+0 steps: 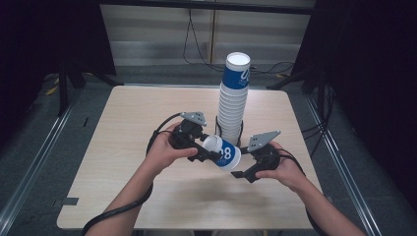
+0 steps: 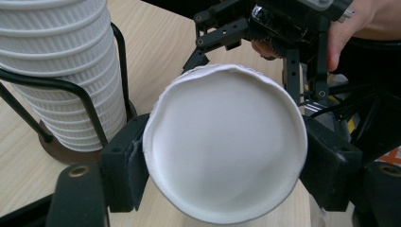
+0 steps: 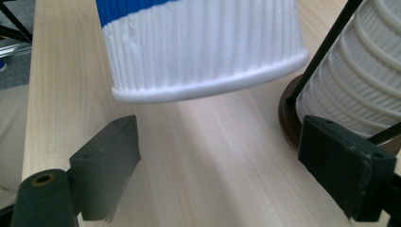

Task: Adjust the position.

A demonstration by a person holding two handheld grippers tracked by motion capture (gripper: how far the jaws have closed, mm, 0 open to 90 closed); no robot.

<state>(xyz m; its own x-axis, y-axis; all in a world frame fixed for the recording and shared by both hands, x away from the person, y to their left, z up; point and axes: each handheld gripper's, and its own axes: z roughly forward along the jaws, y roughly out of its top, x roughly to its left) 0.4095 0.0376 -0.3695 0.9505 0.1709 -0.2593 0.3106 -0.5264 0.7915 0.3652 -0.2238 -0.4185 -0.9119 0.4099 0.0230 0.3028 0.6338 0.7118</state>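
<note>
While your left gripper (image 1: 209,156) pinches the loose blue-and-white paper cup (image 1: 224,153) across its closed end, the cup lies sideways just above the table (image 1: 123,147), a touch past centre toward 5 o'clock, rim pointing at your right hand. In the left gripper view the pads (image 2: 124,161) press both flanks of the white cup base (image 2: 224,146) — firm hold, base edge a bit dented at 11 o'clock. Your right gripper (image 1: 239,174) sits at the rim end, jaws spread wide w/ nothing between them; the right gripper view has the ribbed rim (image 3: 208,87) hanging above the gap, pads clear of it on both sides.

The tall cup stack (image 1: 233,93) stands in its black wire holder (image 1: 229,132) at 12 o'clock from the cup, well upright, close by but apart.

Looks like you're mid hand-over: one cup off the stack, left holds, right lining up to take the rim. Next move, I'd say: lift the right gripper a bit so the pads bracket the rim, close gently — thin paper, it'll crush — then let the left go only once the right has it. Watch the holder rod near your right pad.
</note>
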